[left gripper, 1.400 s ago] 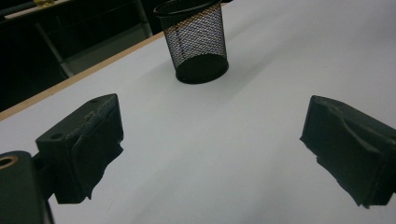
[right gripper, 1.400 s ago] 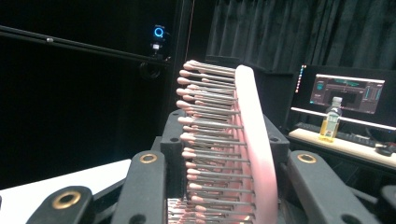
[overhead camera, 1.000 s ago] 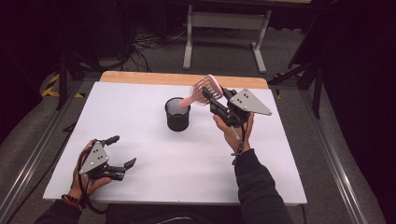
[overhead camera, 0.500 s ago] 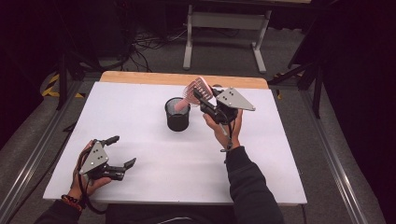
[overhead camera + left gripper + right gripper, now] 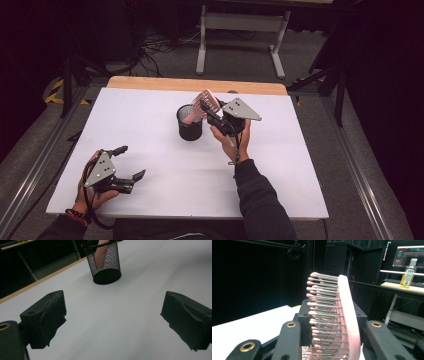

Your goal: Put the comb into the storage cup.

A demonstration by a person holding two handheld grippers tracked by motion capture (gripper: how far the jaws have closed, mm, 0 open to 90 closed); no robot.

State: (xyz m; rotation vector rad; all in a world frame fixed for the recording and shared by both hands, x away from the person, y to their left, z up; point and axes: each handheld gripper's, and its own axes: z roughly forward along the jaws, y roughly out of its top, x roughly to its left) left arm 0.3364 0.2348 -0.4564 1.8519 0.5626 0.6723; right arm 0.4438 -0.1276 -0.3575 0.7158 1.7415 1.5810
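Observation:
A pink hairbrush (image 5: 206, 101) with pink-tipped bristles (image 5: 322, 307) is clamped by its head in my right gripper (image 5: 208, 111), which is shut on it. The brush tilts over a black mesh cup (image 5: 189, 125) at the table's middle, and its handle (image 5: 101, 255) reaches down inside the cup. My left gripper (image 5: 131, 161) rests near the front left of the white table (image 5: 150, 130), open with nothing between its fingers (image 5: 47, 315). It faces the mesh cup (image 5: 105, 263) from a distance.
A wooden strip (image 5: 150, 82) runs along the table's far edge. Beyond it stand a metal stand (image 5: 240, 30) and cables on the floor. A monitor and a bottle (image 5: 409, 272) sit on a desk behind.
My right gripper has carried the hairbrush left and down, so the handle has gone into the mesh cup. The left gripper has stayed put.

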